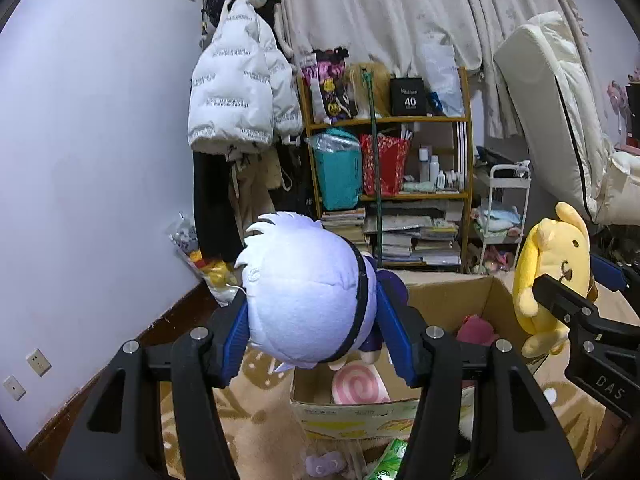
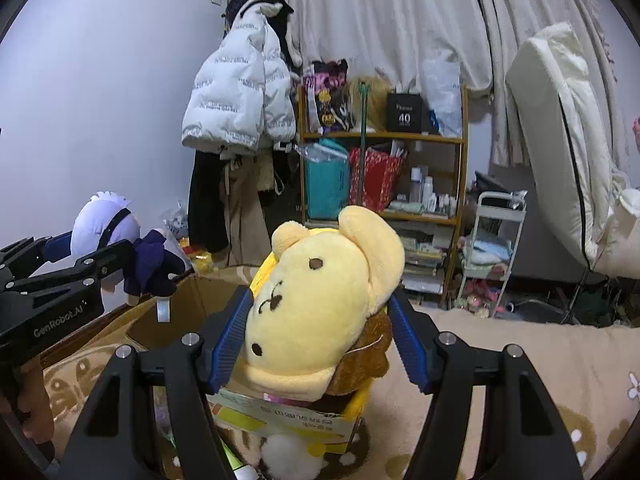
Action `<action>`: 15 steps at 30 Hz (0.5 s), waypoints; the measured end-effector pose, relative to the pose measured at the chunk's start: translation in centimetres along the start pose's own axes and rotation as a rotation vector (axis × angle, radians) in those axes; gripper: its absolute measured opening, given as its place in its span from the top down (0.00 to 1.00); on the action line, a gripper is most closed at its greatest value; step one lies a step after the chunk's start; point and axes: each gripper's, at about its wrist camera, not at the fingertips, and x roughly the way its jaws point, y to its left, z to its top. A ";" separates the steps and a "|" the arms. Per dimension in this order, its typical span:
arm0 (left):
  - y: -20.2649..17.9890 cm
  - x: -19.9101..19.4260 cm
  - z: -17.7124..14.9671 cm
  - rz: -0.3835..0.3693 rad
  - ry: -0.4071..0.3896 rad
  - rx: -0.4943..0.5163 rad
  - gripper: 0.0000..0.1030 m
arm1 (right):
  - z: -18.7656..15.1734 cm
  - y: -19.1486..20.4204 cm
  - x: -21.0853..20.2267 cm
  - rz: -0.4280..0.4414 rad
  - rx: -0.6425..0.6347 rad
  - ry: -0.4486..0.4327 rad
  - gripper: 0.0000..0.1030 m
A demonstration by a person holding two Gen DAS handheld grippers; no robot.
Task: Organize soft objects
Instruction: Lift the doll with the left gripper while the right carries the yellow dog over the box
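Observation:
My left gripper (image 1: 316,328) is shut on a white-haired plush doll (image 1: 304,288) with a black band and purple clothes, held above the open cardboard box (image 1: 352,412). My right gripper (image 2: 320,340) is shut on a yellow dog plush (image 2: 320,292), held over the box's near right corner (image 2: 280,416). The dog plush also shows in the left wrist view (image 1: 552,268), and the doll shows in the right wrist view (image 2: 108,228). Inside the box lie a pink swirl cushion (image 1: 360,384) and a dark pink soft toy (image 1: 476,328).
The box stands on a beige patterned blanket (image 2: 500,360). Behind are a wooden shelf (image 1: 388,120) with bags and books, a hanging white jacket (image 1: 236,88), a white trolley (image 1: 504,216) and a leaning mattress (image 1: 560,120). A green packet (image 1: 392,460) lies near the box.

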 end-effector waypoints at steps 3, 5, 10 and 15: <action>0.0 0.8 -0.4 -0.013 0.023 -0.012 0.43 | -0.4 -0.1 0.8 0.010 0.005 0.023 0.31; 0.0 1.5 -0.7 -0.015 0.044 -0.014 0.43 | -0.8 -0.2 1.4 0.013 0.007 0.040 0.31; -0.1 2.6 -1.4 -0.026 0.080 -0.021 0.43 | -1.8 -0.6 2.4 0.019 0.027 0.083 0.31; -0.4 3.7 -2.1 -0.035 0.122 -0.017 0.43 | -2.3 -1.4 3.2 0.040 0.076 0.118 0.30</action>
